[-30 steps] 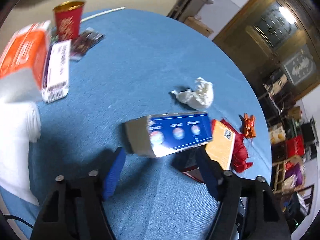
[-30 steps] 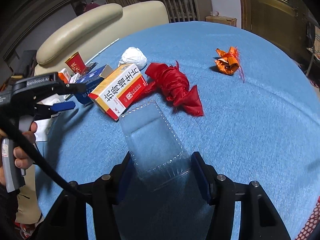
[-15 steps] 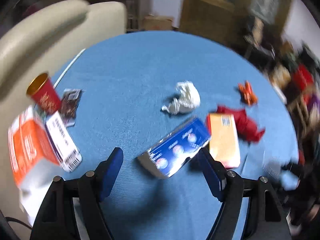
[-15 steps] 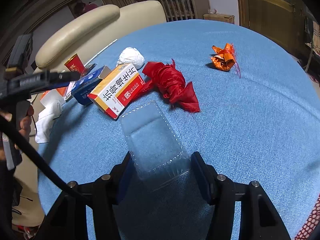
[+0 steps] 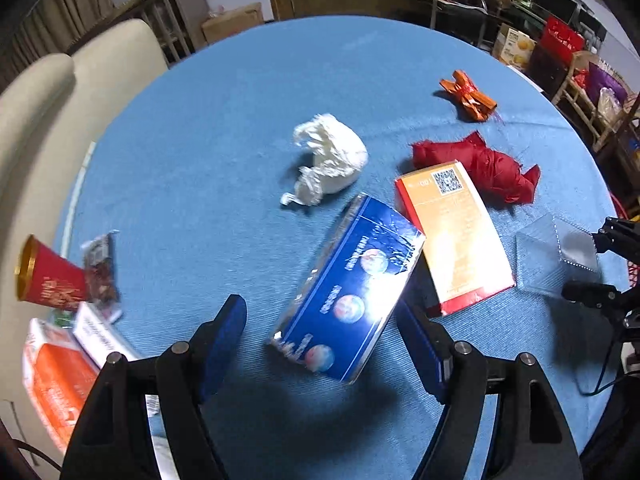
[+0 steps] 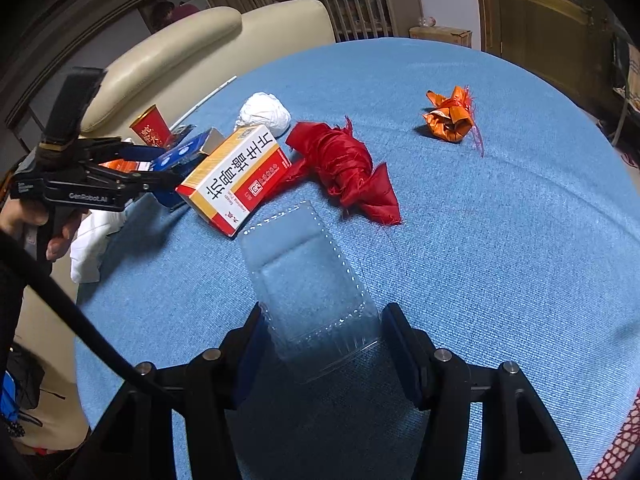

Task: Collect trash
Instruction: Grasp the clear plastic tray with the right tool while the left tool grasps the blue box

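My left tongs stand wide apart over the round table's blue cloth, and the blue carton lies slantwise between the pads, nearer the right-hand one; whether that pad touches the carton I cannot quite tell from this angle. Just beside the carton, on its right, lies the orange-and-white medicine box, and the two look to be touching at a corner. Beyond them sits a crumpled white tissue, and behind the medicine box a bunched red cloth. Further off, well apart from the rest, is a crumpled orange wrapper.

At the table's left edge a red paper cup lies tipped on its side next to a small dark packet and an orange-and-white package.

My right tongs are closed in on a clear plastic blister tray, one pad against each long side, the tray's far end pointing toward the medicine box. The red cloth and orange wrapper lie ahead on the cloth.
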